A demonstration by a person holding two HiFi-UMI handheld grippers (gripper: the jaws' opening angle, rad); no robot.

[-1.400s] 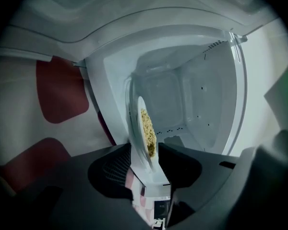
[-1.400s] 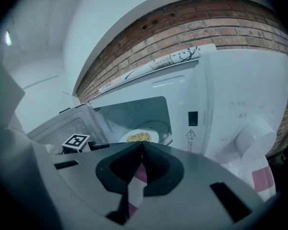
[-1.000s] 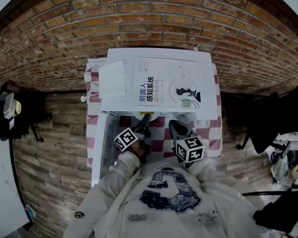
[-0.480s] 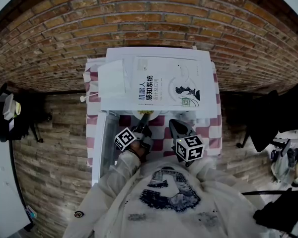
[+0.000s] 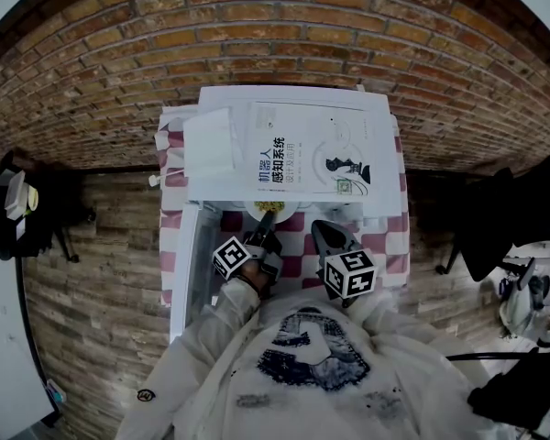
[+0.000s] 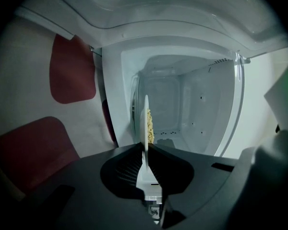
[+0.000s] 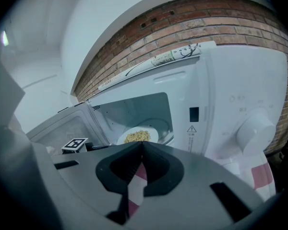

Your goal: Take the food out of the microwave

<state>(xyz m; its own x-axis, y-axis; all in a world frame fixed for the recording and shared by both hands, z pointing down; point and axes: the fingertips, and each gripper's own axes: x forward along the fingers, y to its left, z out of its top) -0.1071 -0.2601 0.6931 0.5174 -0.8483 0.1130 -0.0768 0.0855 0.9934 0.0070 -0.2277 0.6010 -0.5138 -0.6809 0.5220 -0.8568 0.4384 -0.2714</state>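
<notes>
The white microwave [image 7: 235, 104] stands open, the plate [image 6: 145, 123] of yellow food [image 7: 136, 136] at its mouth. The left gripper [image 6: 145, 150] has just been closing and pinches the plate's rim: draw it out level, slowly, lest it tip. The right gripper [image 7: 141, 147], jaws together on nothing, hangs outside.

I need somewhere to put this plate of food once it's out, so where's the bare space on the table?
Bare checked cloth lies in front of the microwave, between its open door and the cloth's right edge, roomiest at the right. The microwave's top is crowded: a book and a white sheet cover most of it.
</notes>
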